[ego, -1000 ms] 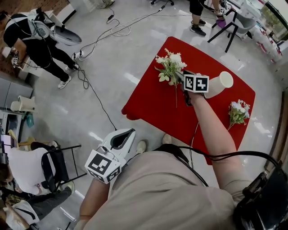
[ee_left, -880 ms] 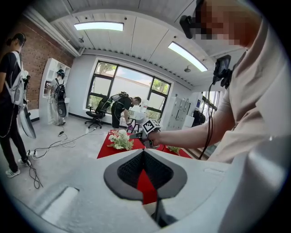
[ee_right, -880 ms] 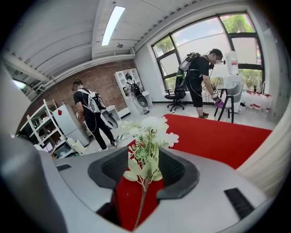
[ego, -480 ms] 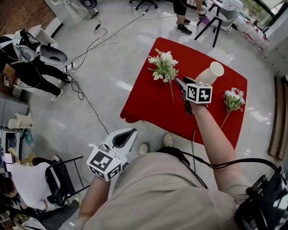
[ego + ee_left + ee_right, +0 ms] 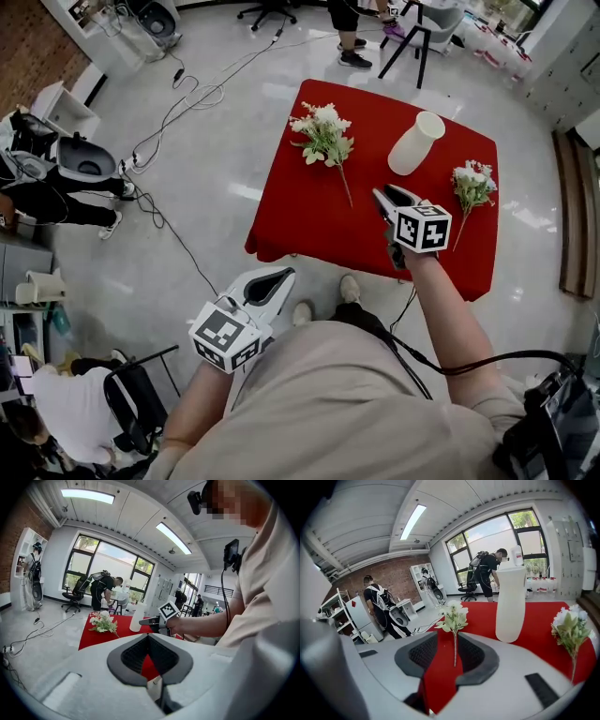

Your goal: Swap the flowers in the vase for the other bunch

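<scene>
An empty white vase point(image 5: 415, 142) point(image 5: 511, 603) stands upright on the red table point(image 5: 309, 220). To its left lies a bunch of white flowers point(image 5: 322, 141) point(image 5: 453, 616) with its stem toward me. A smaller bunch point(image 5: 472, 185) point(image 5: 571, 629) lies to the vase's right. Over the table's near side, between the two bunches, my right gripper point(image 5: 386, 197) point(image 5: 447, 637) hovers; its jaws have just been closing, stand partly open and hold nothing. My left gripper point(image 5: 272, 279) point(image 5: 149, 637) hangs off the table at the lower left, tips together and empty.
Cables point(image 5: 187, 103) trail across the grey floor left of the table. A black chair point(image 5: 412, 37) and a standing person point(image 5: 352, 28) are beyond the far edge. Another chair point(image 5: 141, 394) and seated people are at the lower left.
My right gripper has drawn back from the left bunch's stem toward the table's near right side. That bunch stays lying on the cloth. The left gripper has barely moved.
</scene>
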The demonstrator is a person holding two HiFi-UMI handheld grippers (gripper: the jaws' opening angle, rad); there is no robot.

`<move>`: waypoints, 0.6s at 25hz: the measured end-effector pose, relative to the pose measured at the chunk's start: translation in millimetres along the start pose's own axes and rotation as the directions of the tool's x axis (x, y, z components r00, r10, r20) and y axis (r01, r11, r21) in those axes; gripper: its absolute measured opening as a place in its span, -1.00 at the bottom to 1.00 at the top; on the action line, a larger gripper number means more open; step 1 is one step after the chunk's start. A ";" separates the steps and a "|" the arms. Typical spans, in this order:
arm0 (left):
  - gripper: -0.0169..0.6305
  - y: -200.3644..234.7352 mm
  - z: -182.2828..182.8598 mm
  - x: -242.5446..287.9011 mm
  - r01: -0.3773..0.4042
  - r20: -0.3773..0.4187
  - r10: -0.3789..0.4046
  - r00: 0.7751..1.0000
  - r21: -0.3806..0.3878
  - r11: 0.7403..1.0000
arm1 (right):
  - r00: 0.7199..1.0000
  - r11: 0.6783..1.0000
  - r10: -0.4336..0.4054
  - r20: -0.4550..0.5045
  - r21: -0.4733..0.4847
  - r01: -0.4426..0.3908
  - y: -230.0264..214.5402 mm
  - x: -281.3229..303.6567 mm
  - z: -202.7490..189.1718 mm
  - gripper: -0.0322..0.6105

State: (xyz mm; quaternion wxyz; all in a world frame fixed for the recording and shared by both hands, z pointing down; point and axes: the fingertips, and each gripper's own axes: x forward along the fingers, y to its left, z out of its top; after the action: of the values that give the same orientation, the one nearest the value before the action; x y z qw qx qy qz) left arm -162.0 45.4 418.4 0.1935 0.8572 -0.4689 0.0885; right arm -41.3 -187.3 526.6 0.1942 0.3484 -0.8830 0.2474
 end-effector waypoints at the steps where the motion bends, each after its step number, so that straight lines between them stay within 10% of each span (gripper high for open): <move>1: -0.93 -1.3 -1.3 0.3 0.010 -0.003 -0.010 1.000 0.008 1.000 | 1.000 1.000 -0.005 0.007 0.000 0.005 2.6 -9.0 -3.2 -0.47; 15: -0.93 -17.4 -18.0 -0.5 0.156 -0.046 -0.154 0.987 0.050 0.986 | 0.990 0.992 -0.125 0.064 -0.007 0.125 21.1 -120.3 -56.0 -0.47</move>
State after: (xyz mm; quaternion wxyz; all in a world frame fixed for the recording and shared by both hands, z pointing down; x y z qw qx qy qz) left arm -147.2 61.8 430.2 0.1867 0.8939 -0.3941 0.1035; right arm 35.3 -79.4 503.1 0.1829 0.4097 -0.8666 0.2186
